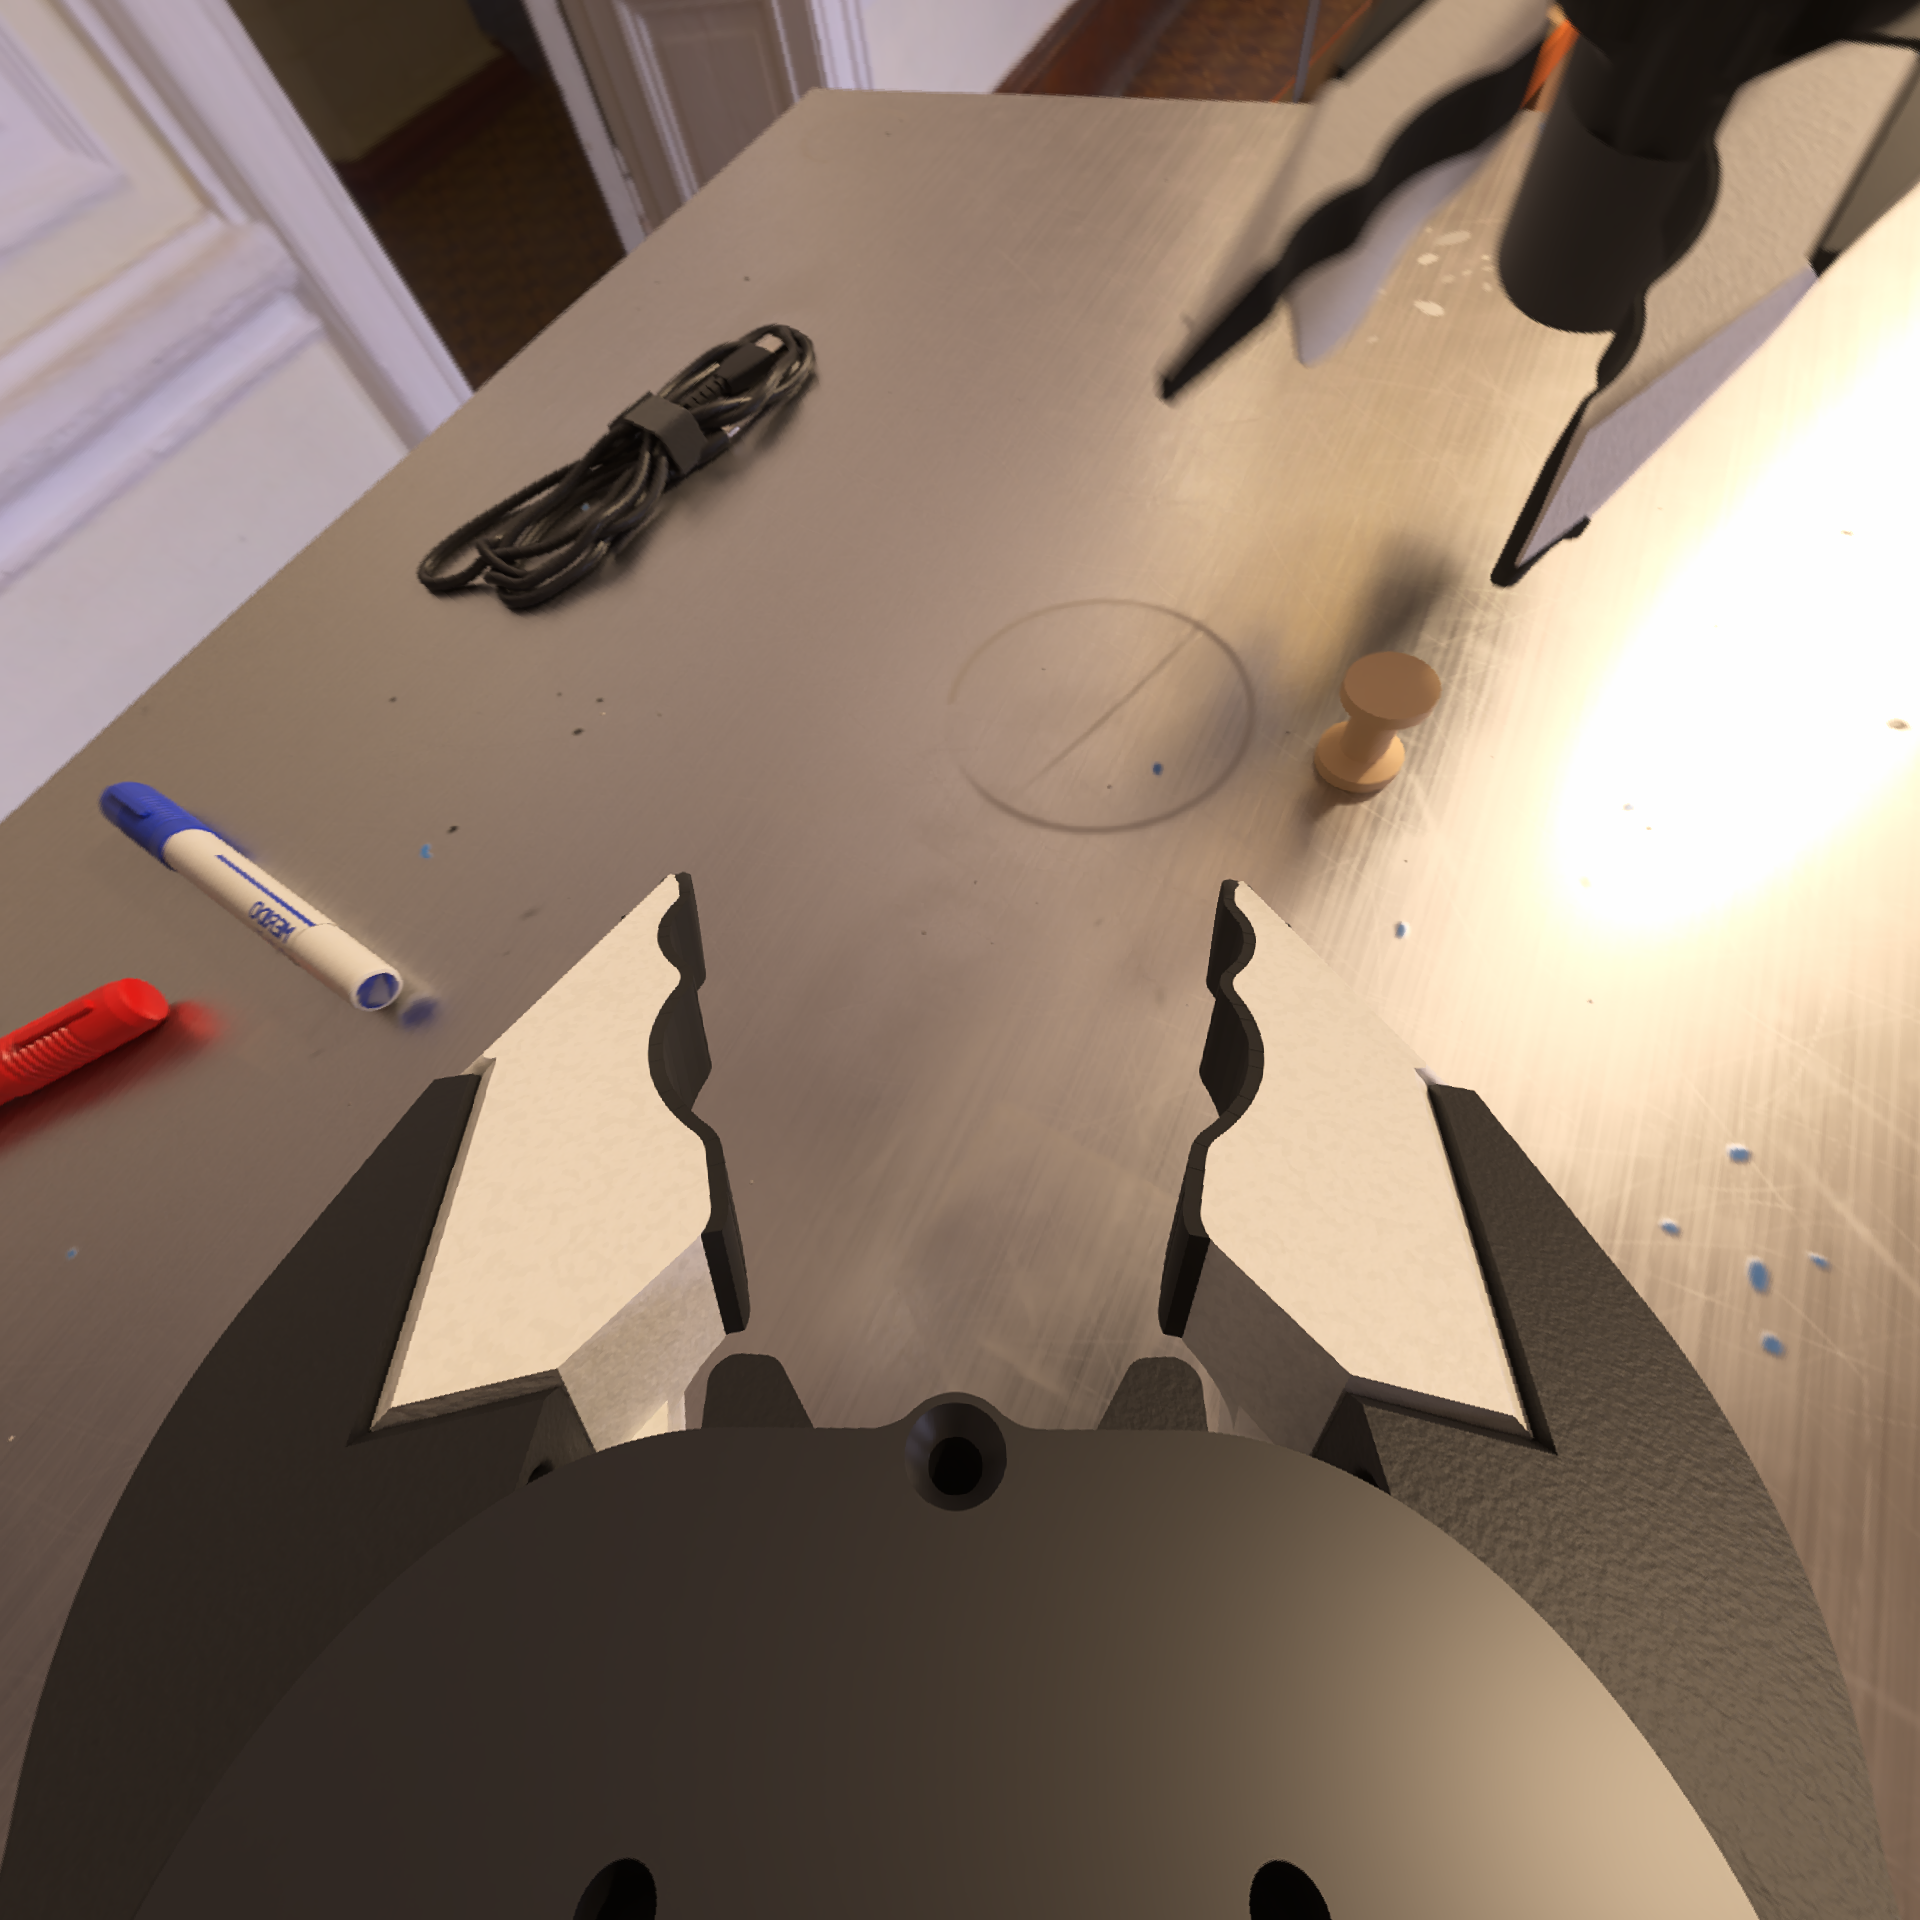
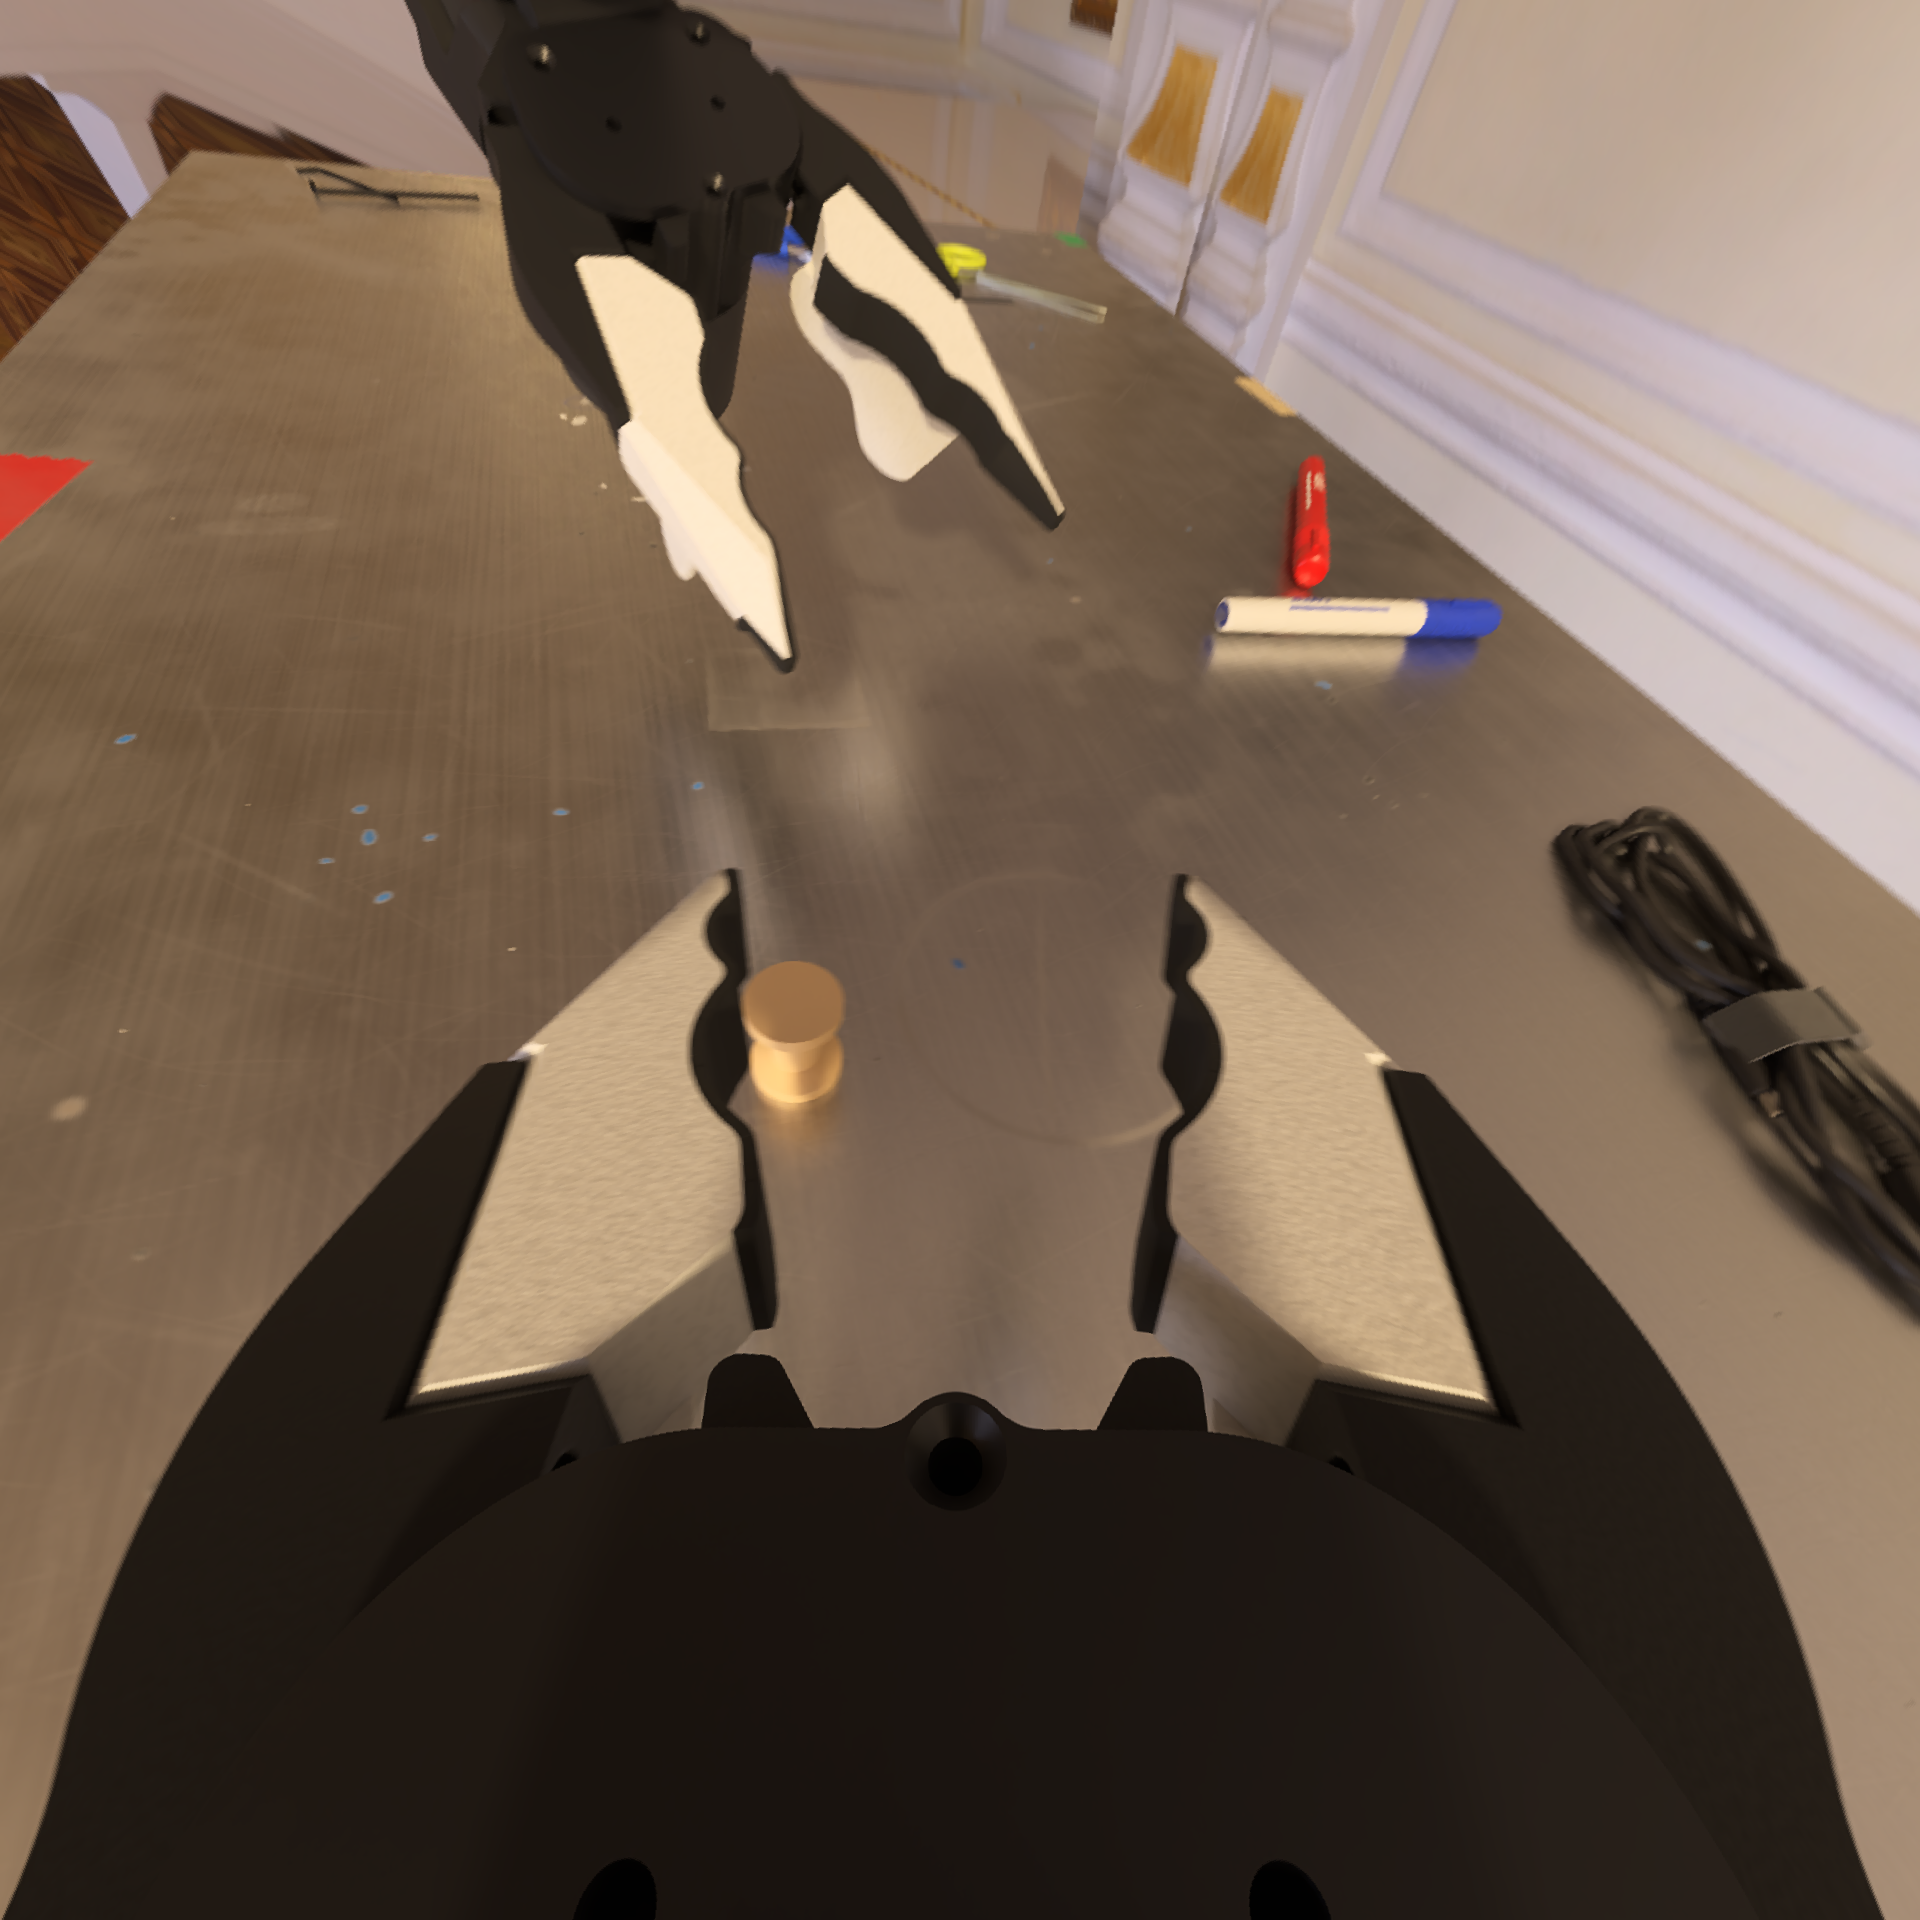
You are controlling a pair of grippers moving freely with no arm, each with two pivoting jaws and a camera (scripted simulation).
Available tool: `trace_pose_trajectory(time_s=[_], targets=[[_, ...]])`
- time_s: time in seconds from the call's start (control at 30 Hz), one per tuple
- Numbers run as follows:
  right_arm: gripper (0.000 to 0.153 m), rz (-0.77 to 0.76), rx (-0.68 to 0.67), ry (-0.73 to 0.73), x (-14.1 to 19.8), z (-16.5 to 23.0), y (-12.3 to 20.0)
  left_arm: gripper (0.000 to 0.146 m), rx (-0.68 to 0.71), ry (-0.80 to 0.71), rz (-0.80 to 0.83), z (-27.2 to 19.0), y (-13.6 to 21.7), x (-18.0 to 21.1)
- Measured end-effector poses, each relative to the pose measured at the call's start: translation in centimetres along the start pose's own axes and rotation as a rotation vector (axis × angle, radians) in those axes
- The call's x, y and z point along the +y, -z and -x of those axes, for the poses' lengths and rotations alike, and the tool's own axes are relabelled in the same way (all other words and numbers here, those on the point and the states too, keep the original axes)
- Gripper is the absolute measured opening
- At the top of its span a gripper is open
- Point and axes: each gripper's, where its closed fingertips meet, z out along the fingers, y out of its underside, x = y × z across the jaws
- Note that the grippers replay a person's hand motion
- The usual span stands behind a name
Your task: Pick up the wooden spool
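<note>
With our right gripper point(image 2: 956, 883) spread wide and the upright wooden spool point(image 2: 793, 1031) on the table point(image 2: 312, 623) just beside its left finger, we should centre before squeezing its waist.

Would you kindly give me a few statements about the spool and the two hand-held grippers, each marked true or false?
1. The wooden spool stands upright on the metal table. True.
2. The right hand-held gripper is shut on the spool. False: it is open, with the spool between its fingers, close to one of them.
3. The left hand-held gripper is open and holds nothing. True.
4. The blue marker lies on top of the black cable bundle. False: they lie apart on the table.
5. The red marker lies near the blue one. True.
</note>
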Motion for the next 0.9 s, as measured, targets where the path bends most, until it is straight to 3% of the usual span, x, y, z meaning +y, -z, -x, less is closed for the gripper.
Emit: trace_pose_trajectory(time_s=[0.07, 0.17, 0.27, 0.3, 0.33, 0.4, 0.47, 0.6, 0.73, 0.8, 0.83, 0.9], targets=[[0.103, -0.02, -0.008, 0.02, -0.2, -1.3, 0.0, 0.1, 0.027, -0.007, 0.017, -0.4, 0.0, 0.2], [0.102, -0.02, -0.116, 0.027, -0.4, -2.1, -1.1, 0.103, 0.041, -0.054, 0.052, -0.8, 0.4, 0.4], [0.07, 0.0, -0.293, 0.018, -0.2, -0.9, -1.9, 0.105, 0.029, -0.065, 0.047, -0.4, 0.3, 0.5], [0.052, -0.004, -0.308, 0.042, -0.3, -0.6, -1.8, 0.108, 0.022, -0.056, 0.038, 0.0, 0.2, 0.5], [0.031, -0.023, -0.269, 0.07, -0.4, -0.6, -1.7, 0.113, 0.008, -0.044, 0.025, 0.5, 0.2, 0.6], [0.018, -0.063, -0.095, 0.138, -0.7, -1.4, -1.1, 0.12, 0.004, -0.013, -0.004, 1.2, 0.4, 0.7], [0.018, -0.12, 0.063, 0.207, -1.2, -1.7, -0.3, 0.123, 0.02, 0.042, -0.037, 1.6, 0.6, 0.6], [0.021, -0.107, 0.217, 0.317, -1.2, -0.8, 0.1, 0.123, 0.083, 0.123, -0.083, 1.2, 0.6, 0.3], [0.027, -0.078, 0.348, 0.311, -1.2, 0.0, 0.6, 0.111, 0.094, 0.041, -0.001, 0.0, -0.3, 1.4], [0.029, -0.017, 0.331, 0.236, -0.5, 0.6, 0.5, 0.097, 0.095, -0.005, 0.033, -0.4, -0.5, 1.8], [0.038, 0.012, 0.319, 0.187, -0.2, 0.8, 0.4, 0.083, 0.087, -0.021, 0.053, -0.4, -0.6, 2.1], [0.053, 0.043, 0.283, 0.109, 0.2, 1.5, 0.4, 0.071, 0.066, -0.045, 0.078, -0.2, -0.5, 2.3]])
